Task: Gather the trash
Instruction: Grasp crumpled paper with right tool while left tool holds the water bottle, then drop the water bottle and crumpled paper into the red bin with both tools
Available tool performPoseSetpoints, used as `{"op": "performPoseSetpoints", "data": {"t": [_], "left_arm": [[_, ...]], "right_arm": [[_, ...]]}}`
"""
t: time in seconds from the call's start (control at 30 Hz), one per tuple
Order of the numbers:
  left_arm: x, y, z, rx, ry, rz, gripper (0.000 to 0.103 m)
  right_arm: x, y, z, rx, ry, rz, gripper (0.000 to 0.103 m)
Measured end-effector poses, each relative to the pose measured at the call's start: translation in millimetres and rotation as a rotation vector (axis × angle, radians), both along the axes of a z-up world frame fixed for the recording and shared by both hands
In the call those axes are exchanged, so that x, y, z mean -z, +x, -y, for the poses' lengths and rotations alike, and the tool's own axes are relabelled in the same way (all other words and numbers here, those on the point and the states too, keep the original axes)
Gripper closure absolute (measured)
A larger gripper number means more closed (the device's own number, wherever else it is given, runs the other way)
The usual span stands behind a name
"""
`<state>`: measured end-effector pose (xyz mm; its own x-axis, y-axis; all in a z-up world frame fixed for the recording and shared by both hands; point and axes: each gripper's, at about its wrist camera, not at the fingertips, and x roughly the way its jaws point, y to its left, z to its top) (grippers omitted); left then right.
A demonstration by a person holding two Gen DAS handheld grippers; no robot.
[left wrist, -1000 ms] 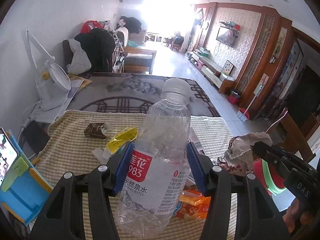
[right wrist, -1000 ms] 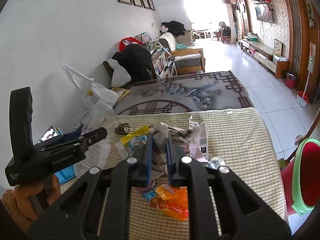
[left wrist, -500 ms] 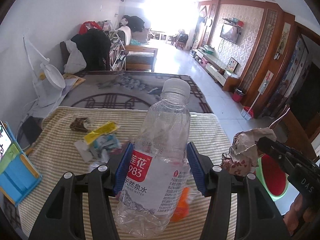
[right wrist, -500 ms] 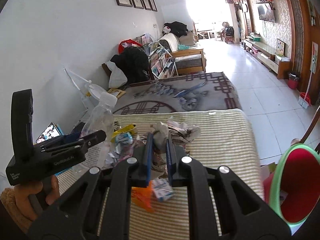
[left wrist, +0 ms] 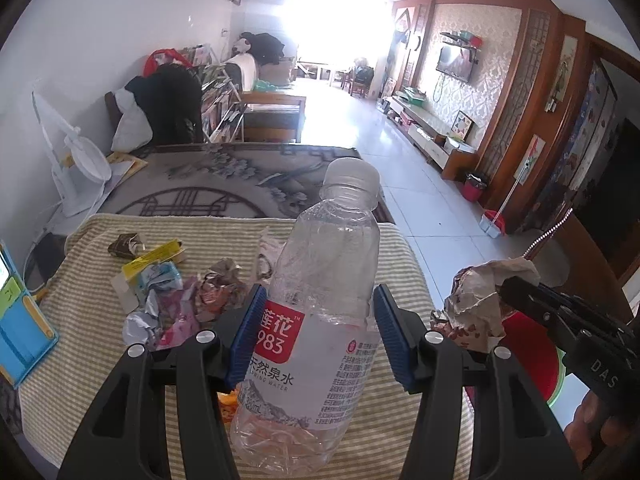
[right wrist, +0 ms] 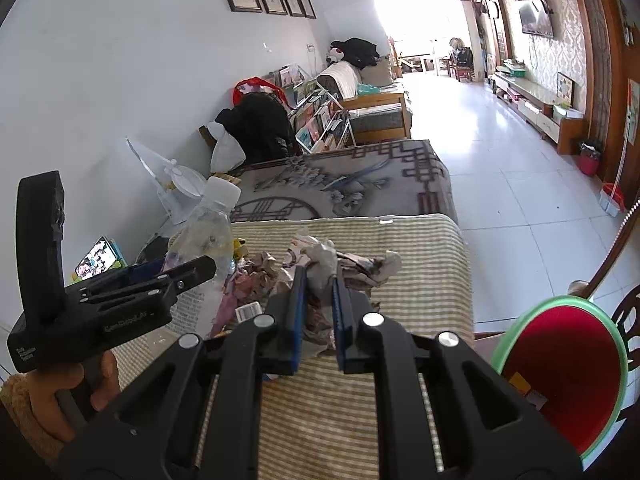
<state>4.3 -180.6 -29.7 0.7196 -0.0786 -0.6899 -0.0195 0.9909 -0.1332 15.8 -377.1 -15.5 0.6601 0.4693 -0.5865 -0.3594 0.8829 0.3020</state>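
A clear, crumpled plastic water bottle [left wrist: 320,320] with a white cap and a red-and-white label stands upright in the lower centre of the left wrist view, pinched at its label between the blue pads of the left gripper [left wrist: 320,334] above the striped tabletop [left wrist: 404,264]. At the lower centre of the right wrist view the right gripper [right wrist: 318,320] is squeezed narrow on a wad of crumpled paper [right wrist: 320,268], greyish-white with what look like reddish printed patches. More wrappers [left wrist: 176,300] lie loose at the left of the left wrist view, and a red bin with a green rim [right wrist: 560,368] sits at the lower right of the right wrist view, beside the tabletop's edge.
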Motion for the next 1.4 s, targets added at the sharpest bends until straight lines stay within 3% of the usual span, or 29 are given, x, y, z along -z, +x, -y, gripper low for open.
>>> {"op": "performPoseSetpoints", "data": {"t": [0.43, 0.9, 1.23, 1.4], "left_arm": [[-10.0, 0.6, 54.0, 0.031, 0.014, 0.013, 0.050], [-4.5, 11.9, 116.2, 0.136, -0.009, -0.008, 0.051], [16.5, 32.8, 177.2, 0.271, -0.072, -0.063, 0.051], [23.6, 47.1, 225.9, 0.412, -0.097, -0.073, 0.051]], "right_arm": [[2.1, -3.2, 56.5, 0.064, 0.026, 0.007, 0.090], [9.8, -9.5, 118.3, 0.187, 0.027, -0.005, 0.090], [24.4, -16.0, 184.3, 0.341, 0.014, -0.048, 0.090], [32.4, -21.3, 216.3, 0.431, 0.005, -0.076, 0.090]]}}
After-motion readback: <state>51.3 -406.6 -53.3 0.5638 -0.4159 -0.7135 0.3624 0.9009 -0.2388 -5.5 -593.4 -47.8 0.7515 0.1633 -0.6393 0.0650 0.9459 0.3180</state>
